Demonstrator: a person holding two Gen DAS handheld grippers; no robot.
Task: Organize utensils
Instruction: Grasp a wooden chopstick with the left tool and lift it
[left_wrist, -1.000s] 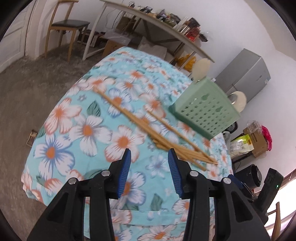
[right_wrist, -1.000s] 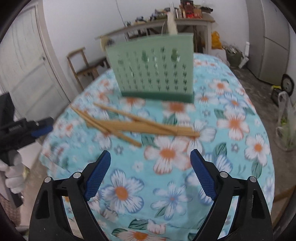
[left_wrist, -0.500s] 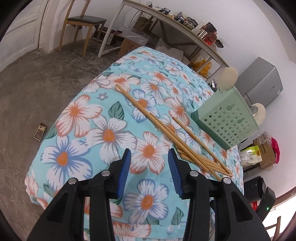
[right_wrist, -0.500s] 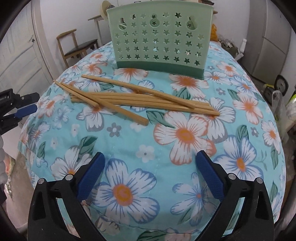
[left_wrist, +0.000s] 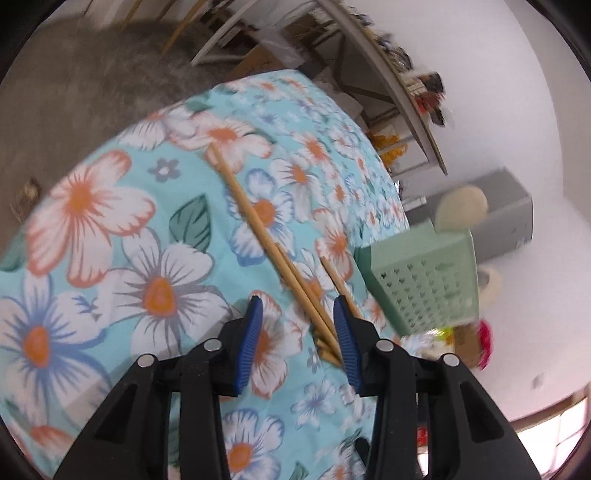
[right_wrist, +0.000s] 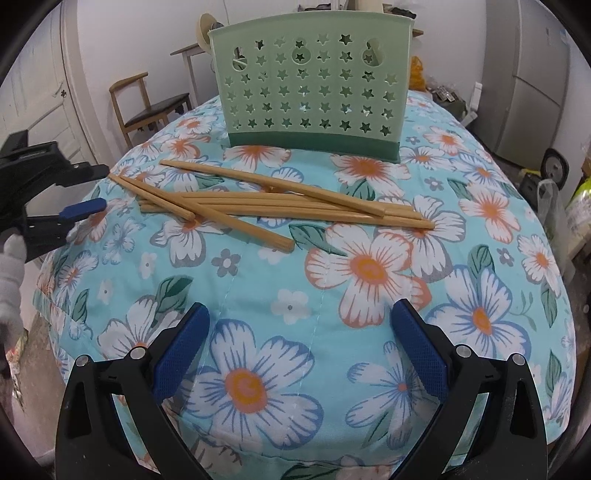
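Note:
Several wooden chopsticks (right_wrist: 280, 206) lie in a loose crossed pile on the floral cloth, in front of a green star-holed utensil holder (right_wrist: 310, 81) that stands upright. My left gripper (left_wrist: 297, 306) hovers over the pile's end. Its jaws are closing, with chopsticks (left_wrist: 255, 218) running between them close to the right pad, and the pads do not press on them. The right wrist view shows that left gripper (right_wrist: 81, 206) at the cloth's left edge. My right gripper (right_wrist: 297, 314) stands wide open near the front of the cloth with nothing in it. The holder (left_wrist: 424, 273) sits to the right of the left gripper.
The floral tablecloth (right_wrist: 369, 266) covers a rounded table that falls away on all sides. A wooden chair (right_wrist: 147, 107) stands behind at the left and a grey fridge (right_wrist: 539, 74) at the right. A white-gloved hand (right_wrist: 11, 258) holds the left gripper.
The left gripper has rolled and dropped toward the chopsticks, whose ends now lie between its jaws. The right gripper has sunk toward the cloth and opened wider, then held still.

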